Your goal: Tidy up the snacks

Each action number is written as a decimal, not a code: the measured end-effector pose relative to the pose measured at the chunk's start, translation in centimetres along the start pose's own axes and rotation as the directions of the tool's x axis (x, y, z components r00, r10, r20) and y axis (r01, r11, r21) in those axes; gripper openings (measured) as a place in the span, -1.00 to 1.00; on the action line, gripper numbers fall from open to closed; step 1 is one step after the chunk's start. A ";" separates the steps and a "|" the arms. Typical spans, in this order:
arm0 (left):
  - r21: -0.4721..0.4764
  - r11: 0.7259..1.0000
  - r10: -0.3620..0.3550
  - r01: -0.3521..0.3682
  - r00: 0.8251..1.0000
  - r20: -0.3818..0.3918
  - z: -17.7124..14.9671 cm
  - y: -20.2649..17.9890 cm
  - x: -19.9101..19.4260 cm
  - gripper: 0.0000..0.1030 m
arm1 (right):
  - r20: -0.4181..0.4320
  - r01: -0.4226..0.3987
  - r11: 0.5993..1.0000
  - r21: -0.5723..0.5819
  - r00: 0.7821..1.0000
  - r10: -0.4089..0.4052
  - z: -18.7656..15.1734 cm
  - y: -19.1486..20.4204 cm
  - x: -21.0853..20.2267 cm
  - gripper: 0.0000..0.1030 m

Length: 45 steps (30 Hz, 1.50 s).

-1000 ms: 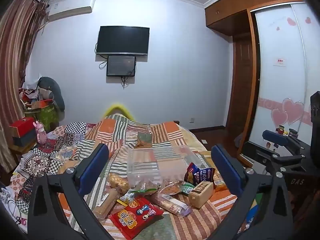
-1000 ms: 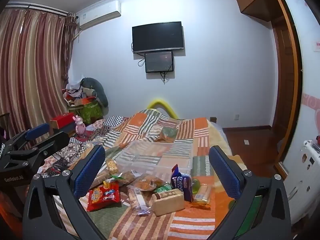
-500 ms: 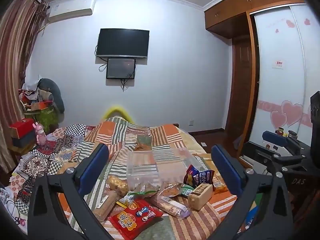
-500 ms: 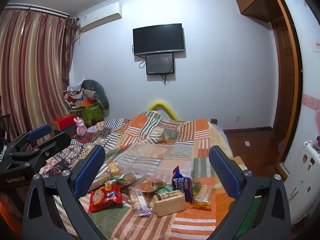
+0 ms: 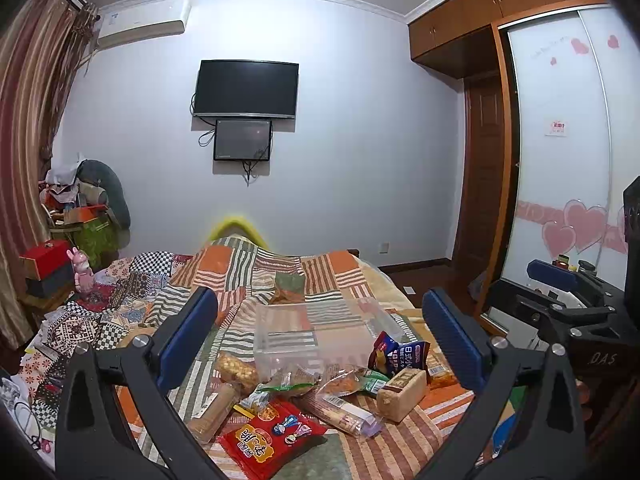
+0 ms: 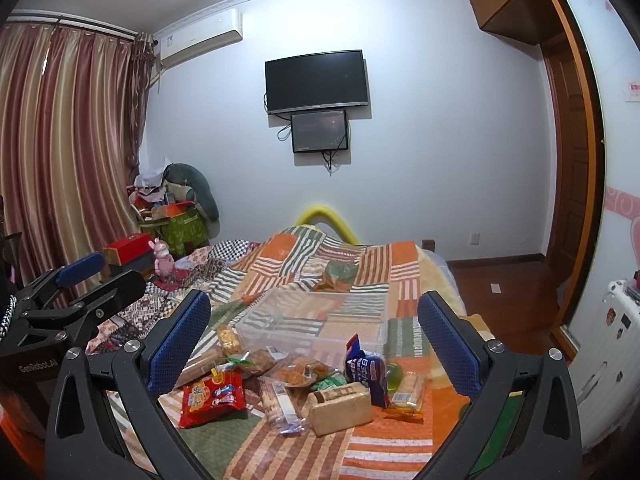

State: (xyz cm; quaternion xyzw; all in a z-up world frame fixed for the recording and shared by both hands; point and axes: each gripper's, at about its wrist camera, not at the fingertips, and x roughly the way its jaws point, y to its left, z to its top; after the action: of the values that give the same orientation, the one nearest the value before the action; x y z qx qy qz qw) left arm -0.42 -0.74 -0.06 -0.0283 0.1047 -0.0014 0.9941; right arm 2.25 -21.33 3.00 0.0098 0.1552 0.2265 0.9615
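The snacks [image 6: 280, 384] lie in a messy pile on the bed [image 6: 280, 452], touching the front of a clear plastic box [image 6: 316, 320]. The box looks empty, likely so the snacks can go in. Both the left tongs [image 5: 318, 330] and right tongs [image 6: 314, 330] hang above the pile, wide open, holding nothing, ready to pick.

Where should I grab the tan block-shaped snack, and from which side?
Probably grip the tan block across its two long sides, coming down from above with the right gripper. It lies flat on the quilt, its top bare, the blue bag crowding its far end.
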 end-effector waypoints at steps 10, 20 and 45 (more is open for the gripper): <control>-0.003 1.000 0.001 -0.001 1.000 -0.004 0.0 0.3 0.1 1.00 | 0.007 -0.002 1.000 0.004 1.000 0.002 0.1 0.0 -0.2 1.00; -0.008 1.000 0.001 -0.001 1.000 -0.006 -0.1 0.3 0.2 1.00 | 0.016 -0.001 1.000 0.003 1.000 0.000 0.2 0.3 -0.4 1.00; -0.006 1.000 -0.002 0.002 1.000 -0.003 -0.2 0.4 0.2 1.00 | 0.010 -0.005 1.000 0.024 1.000 0.005 0.1 0.1 -0.2 1.00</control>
State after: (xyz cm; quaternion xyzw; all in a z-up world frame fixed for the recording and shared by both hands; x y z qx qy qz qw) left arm -0.28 -0.33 -0.36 -0.0316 0.1061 -0.0021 0.9939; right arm 2.11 -21.28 3.19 0.0227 0.1531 0.2270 0.9615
